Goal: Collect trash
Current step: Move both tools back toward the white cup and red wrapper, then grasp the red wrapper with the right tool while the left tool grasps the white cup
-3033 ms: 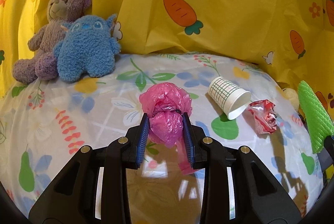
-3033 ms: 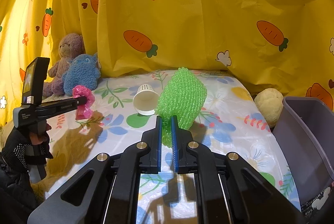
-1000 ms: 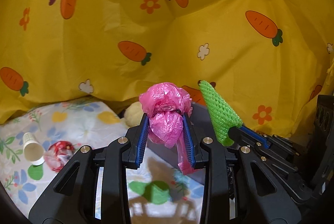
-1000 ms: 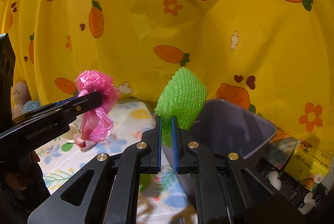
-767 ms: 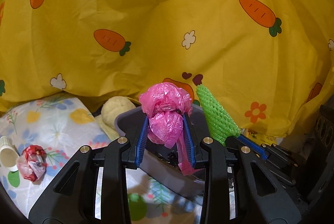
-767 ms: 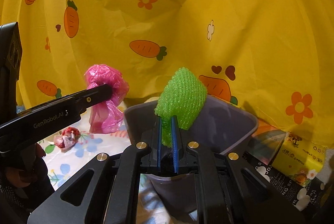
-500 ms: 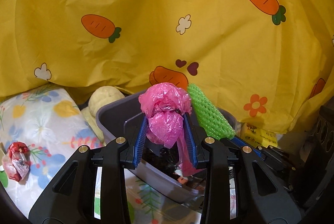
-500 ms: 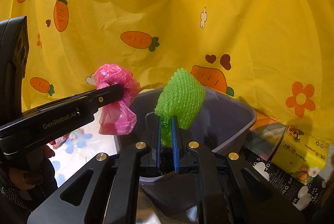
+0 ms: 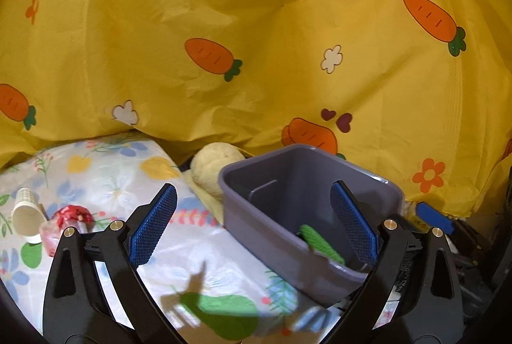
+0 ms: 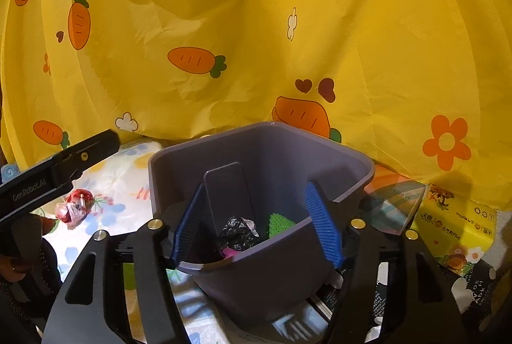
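My left gripper (image 9: 252, 225) hangs over the near-left corner of the grey bin (image 9: 224, 180), jaws opening wide, nothing between the blue pads. The green foam net (image 9: 320, 243) lies inside the bin. In the right wrist view my right gripper (image 10: 256, 225) is above the bin (image 10: 368, 171), jaws opening, pads free of anything. Down in the bin lie the green net (image 10: 280, 224), a black bag (image 10: 238, 232) and a bit of the pink bag (image 10: 228, 252). A paper cup (image 9: 25, 212) and a red wrapper (image 9: 68, 216) lie on the floral bedding.
Yellow carrot-print cloth (image 9: 256, 55) hangs close behind the bin. A cream plush (image 9: 217, 164) sits between bedding and bin. A yellow tissue pack (image 10: 454, 225) and dark packets lie right of the bin. The left gripper's finger (image 10: 80, 158) crosses the right wrist view's left side.
Both grippers opened over the bin. The pink bag left the left gripper and the green net left the right one; both now lie inside the bin. Both hands sank slightly.
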